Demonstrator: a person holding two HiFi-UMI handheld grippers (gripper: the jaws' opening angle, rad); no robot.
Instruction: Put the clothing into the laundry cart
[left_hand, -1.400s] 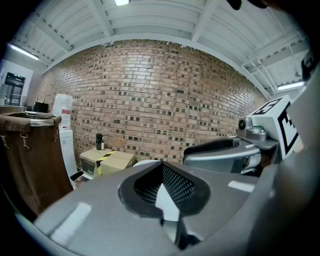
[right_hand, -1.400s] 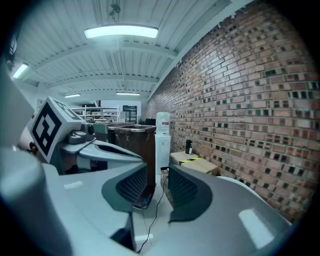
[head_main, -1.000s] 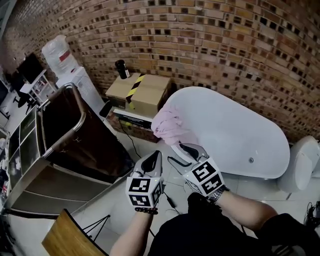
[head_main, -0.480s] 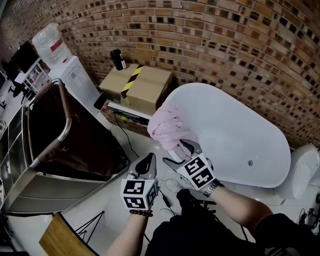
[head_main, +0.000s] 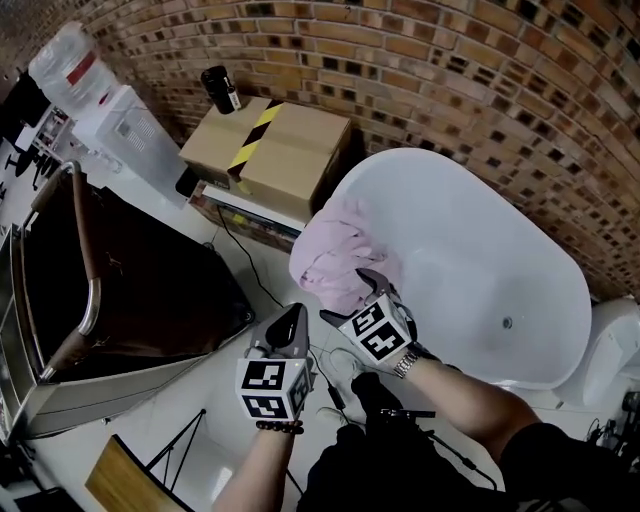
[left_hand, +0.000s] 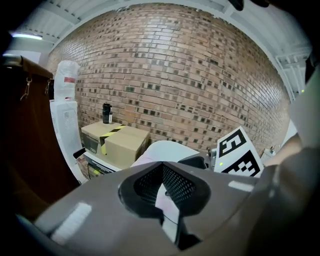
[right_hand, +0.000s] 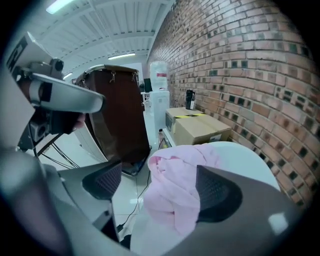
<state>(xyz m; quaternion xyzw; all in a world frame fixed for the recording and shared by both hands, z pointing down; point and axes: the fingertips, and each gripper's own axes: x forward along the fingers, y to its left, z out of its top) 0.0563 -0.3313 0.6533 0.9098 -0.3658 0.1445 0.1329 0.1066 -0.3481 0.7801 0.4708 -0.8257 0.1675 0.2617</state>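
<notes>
The right gripper (head_main: 349, 297), its jaws just opening wide, has the pink garment (head_main: 335, 250) between them, untouched, on the bathtub (head_main: 470, 260) rim. The left gripper (head_main: 293, 318) is clenched empty.

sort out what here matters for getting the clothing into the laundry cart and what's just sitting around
For the job:
pink clothing, draped on the bathtub rim
laundry cart, at the left

Just lying about:
cardboard box
black bottle on the box
water dispenser
</notes>
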